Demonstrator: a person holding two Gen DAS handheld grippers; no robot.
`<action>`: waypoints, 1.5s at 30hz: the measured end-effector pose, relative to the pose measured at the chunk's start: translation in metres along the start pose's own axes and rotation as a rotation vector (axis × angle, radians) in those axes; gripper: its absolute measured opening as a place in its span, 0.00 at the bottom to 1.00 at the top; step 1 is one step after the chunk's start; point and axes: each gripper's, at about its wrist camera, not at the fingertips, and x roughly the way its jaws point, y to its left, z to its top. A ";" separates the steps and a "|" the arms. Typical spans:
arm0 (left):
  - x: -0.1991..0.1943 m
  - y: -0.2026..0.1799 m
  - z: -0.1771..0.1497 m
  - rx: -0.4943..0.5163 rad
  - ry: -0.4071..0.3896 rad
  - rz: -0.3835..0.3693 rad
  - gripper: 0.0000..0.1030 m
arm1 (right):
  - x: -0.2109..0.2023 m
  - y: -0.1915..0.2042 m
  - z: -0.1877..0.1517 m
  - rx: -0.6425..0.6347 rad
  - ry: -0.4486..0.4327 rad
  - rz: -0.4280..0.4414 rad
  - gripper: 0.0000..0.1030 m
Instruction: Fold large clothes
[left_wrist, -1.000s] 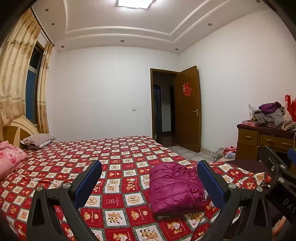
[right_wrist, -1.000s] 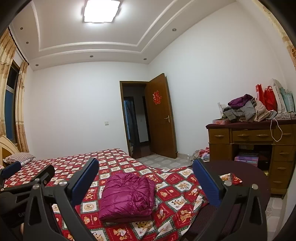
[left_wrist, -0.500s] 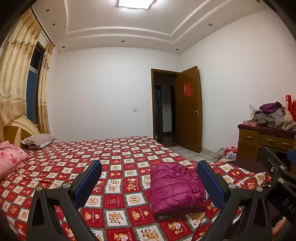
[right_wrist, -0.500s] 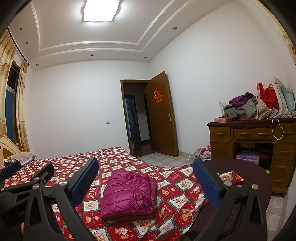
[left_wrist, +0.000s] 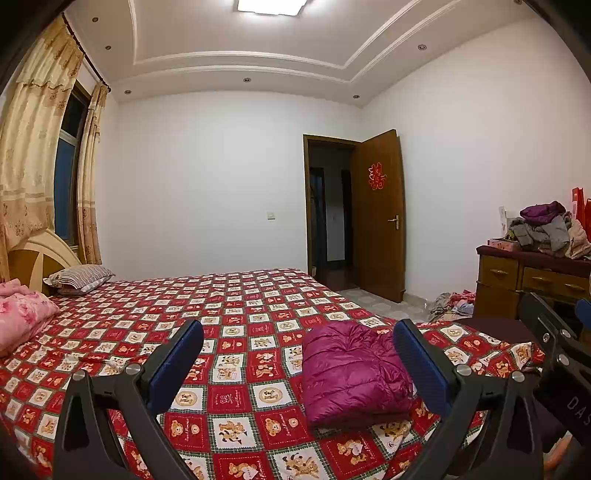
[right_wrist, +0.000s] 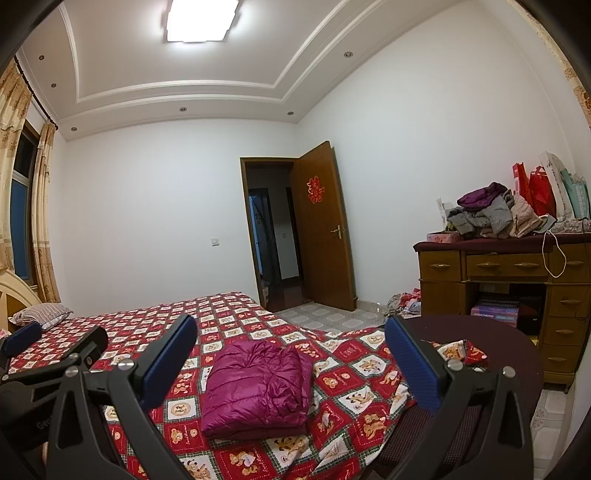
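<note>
The folded magenta quilted puffer jacket (left_wrist: 354, 373) lies on the red bear-print bedspread (left_wrist: 236, 306) ahead of the left hand-held gripper (left_wrist: 295, 354) and right hand-held gripper (right_wrist: 291, 350), both spread wide and empty. Slippery padding (puffy, springy) could let the folds spring loose if nudged.

Puffer jacket (right_wrist: 258, 387): magenta quilted cloth, stitched in channels, with a slight sheen.
Bedspread (left_wrist: 236, 314): printed woven cloth, red checks with cartoon bears, matt, lightly creased.
Left gripper (left_wrist: 295, 354) and right gripper (right_wrist: 291, 350): black matt plastic frames, silver metal screws; fingers faced with blue, finely textured pads (left_wrist: 421, 358).
Door (right_wrist: 325, 229): brown wood, smooth, semi-gloss, fitted with a brass-coloured metal handle.
Desk (right_wrist: 509, 266): brown varnished wood, metal drawer pulls.
Curtains (left_wrist: 33, 147): beige patterned cloth, softly draped.
Floor tiles (right_wrist: 325, 317): glossy, reflective.
Walls (left_wrist: 199, 177): matt white paint.
</note>
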 end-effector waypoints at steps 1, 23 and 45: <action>0.000 0.001 0.000 -0.001 0.000 0.001 0.99 | 0.000 0.000 0.000 0.000 0.000 0.000 1.00; 0.008 0.001 -0.004 0.010 0.036 0.022 0.99 | 0.001 0.002 -0.002 0.003 0.004 -0.004 1.00; 0.025 0.011 -0.009 -0.008 0.110 0.013 0.99 | -0.004 0.005 -0.002 0.004 0.014 -0.011 1.00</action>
